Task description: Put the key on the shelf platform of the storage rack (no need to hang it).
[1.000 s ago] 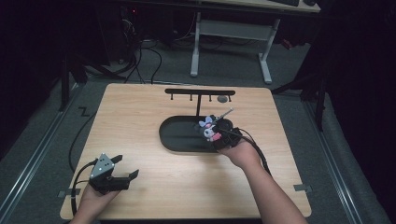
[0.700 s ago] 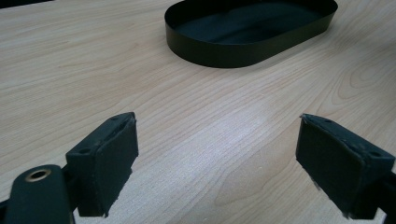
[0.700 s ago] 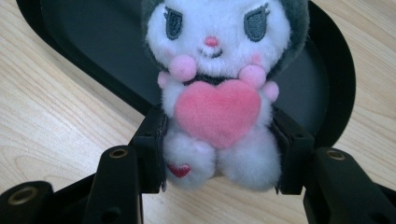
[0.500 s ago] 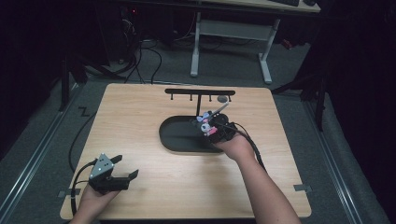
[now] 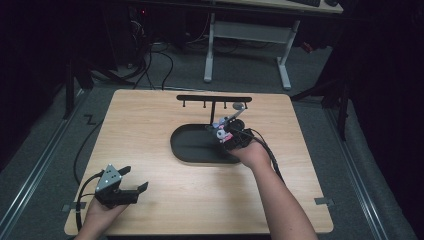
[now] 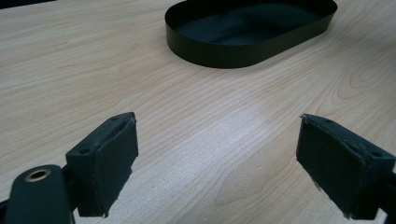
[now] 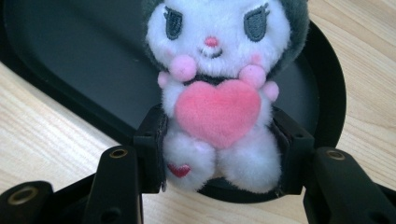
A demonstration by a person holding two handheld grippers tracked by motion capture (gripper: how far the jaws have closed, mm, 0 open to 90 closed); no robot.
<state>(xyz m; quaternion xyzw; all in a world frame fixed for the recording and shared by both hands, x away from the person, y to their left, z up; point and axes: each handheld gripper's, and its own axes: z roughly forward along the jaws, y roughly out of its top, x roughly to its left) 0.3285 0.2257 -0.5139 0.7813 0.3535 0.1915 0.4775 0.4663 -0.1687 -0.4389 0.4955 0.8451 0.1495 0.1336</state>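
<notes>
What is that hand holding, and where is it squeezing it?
The right gripper holds a plush toy by its lower body, one of the jaws on each side. The left gripper holds nothing.

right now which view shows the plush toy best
The right gripper view: the plush toy sits close up, facing the camera, clamped between the right gripper jaws. The high view shows it small over the black tray.

Left gripper (image 5: 134,186) rests low in the person's left hand, jaws spread wide apart. Right gripper (image 7: 219,149), forearm extended forward, has its jaws clamped together.
</notes>
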